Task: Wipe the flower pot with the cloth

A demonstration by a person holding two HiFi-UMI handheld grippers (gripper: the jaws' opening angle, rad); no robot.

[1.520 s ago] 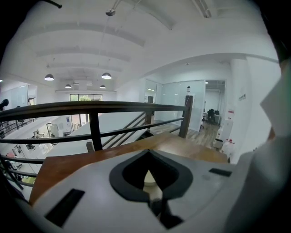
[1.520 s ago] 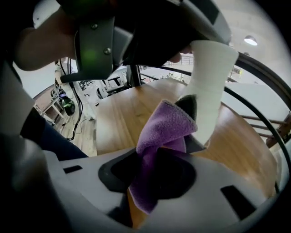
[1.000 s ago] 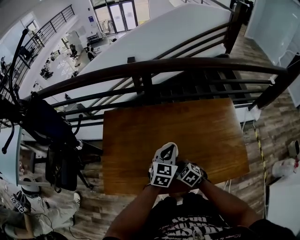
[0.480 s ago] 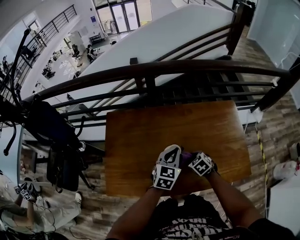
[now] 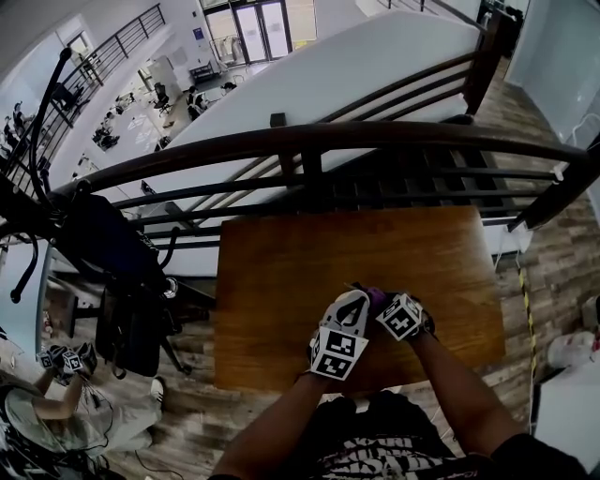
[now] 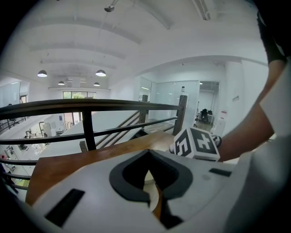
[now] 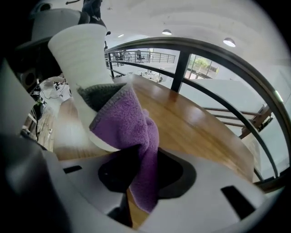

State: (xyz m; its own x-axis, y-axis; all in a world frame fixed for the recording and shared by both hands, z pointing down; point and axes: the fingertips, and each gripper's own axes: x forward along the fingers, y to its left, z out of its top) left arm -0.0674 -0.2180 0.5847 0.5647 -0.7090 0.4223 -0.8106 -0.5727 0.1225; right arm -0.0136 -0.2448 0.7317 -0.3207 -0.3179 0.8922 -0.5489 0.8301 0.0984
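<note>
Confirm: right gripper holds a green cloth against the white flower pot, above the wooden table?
Not green: the cloth is purple, as the right gripper view shows. The rest stands: the right gripper holds it against the white flower pot, above the wooden table.

Cloth fluffy pile; pot ribbed, matt, perhaps ceramic; table glossy wood.

Office bldg, mezz. w/ railing, glass doors, ceiling lamps

Black printed shirt, white left claw, white right claw, square-marker cubes
</note>
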